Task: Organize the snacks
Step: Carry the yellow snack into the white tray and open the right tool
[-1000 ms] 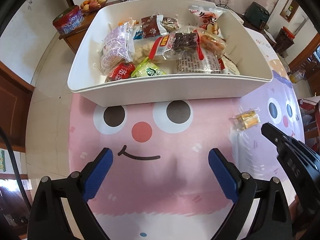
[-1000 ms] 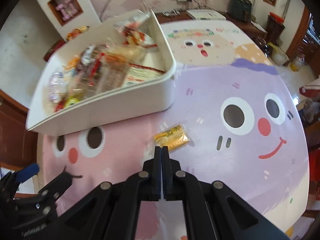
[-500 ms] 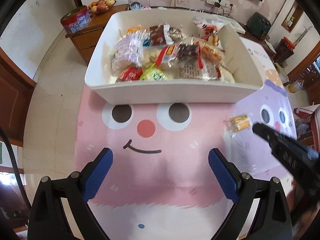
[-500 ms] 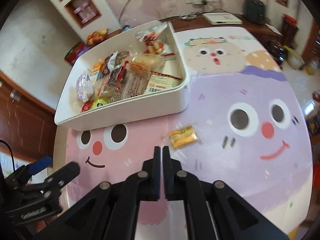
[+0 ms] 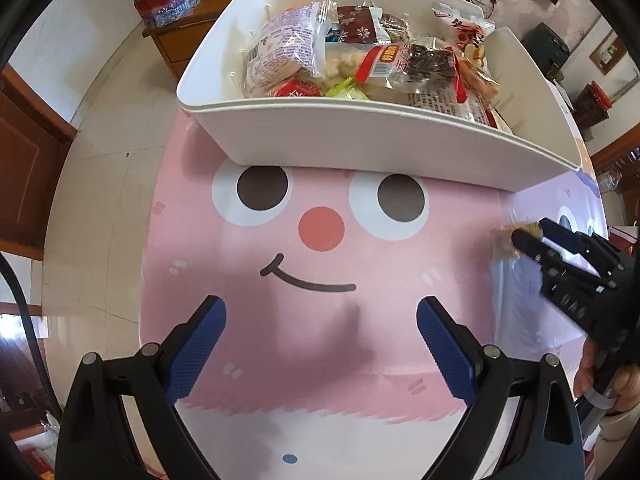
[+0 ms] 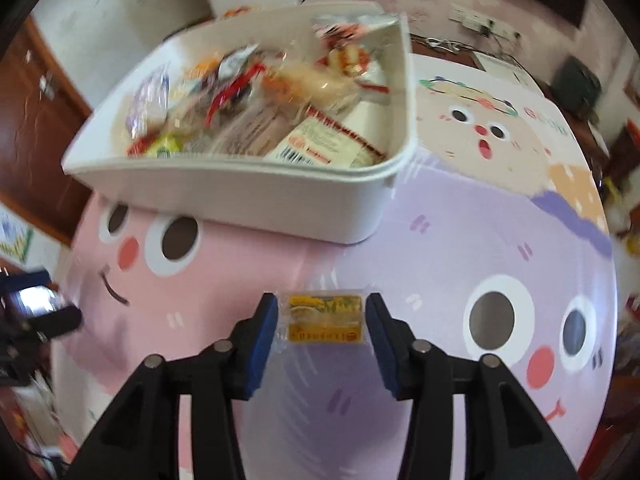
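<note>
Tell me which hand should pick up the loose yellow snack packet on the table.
Right. The right gripper, jaws just opened, already straddles the yellow packet. The left gripper hangs open over bare tablecloth.

A pale tiled floor [image 5: 92, 128] is seen beside the tabletop [image 5: 320, 340]; beyond it a wooden sideboard [image 5: 180, 44] is set against white walls [image 5: 80, 20].

Glossy plastic snack wrapper [image 6: 326, 318], smooth matt white plastic bin [image 5: 360, 144], wooden cabinet [image 5: 176, 46]
</note>
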{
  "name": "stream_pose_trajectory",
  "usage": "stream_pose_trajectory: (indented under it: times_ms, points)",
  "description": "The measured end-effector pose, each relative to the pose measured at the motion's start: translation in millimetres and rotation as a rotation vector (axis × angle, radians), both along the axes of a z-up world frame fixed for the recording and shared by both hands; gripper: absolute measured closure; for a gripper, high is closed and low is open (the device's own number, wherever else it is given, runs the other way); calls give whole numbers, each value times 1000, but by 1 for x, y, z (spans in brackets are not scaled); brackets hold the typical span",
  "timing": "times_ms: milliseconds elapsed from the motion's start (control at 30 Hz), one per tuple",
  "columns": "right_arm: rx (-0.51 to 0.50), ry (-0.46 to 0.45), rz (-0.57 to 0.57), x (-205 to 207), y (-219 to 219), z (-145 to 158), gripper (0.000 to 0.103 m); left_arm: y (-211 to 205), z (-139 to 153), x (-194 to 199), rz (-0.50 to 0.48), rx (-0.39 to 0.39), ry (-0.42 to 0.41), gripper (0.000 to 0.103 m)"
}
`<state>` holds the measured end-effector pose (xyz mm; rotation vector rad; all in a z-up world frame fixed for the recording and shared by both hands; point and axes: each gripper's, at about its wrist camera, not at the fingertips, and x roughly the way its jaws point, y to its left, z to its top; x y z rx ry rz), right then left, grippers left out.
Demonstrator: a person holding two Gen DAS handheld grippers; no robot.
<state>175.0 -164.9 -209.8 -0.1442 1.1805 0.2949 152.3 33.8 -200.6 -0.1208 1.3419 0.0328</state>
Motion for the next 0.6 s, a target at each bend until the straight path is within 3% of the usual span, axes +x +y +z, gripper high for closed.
stream_pose_trajectory:
  times_ms: [167, 333, 467, 600]
  points:
    - [-114, -34, 82, -4, 15, -9, 51, -5, -1, 6, -5, -2, 3, 7]
    - [-152, -60, 105, -7, 18, -14, 48, -11, -3, 7, -16, -3, 10, 7]
    - [-182, -80, 137, -9, 21, -15, 58, -17, -4, 8, -22, -6, 14, 7]
    - [-130, -62, 102, -9, 14, -10, 60, -21, -1, 7, -28, -3, 6, 7]
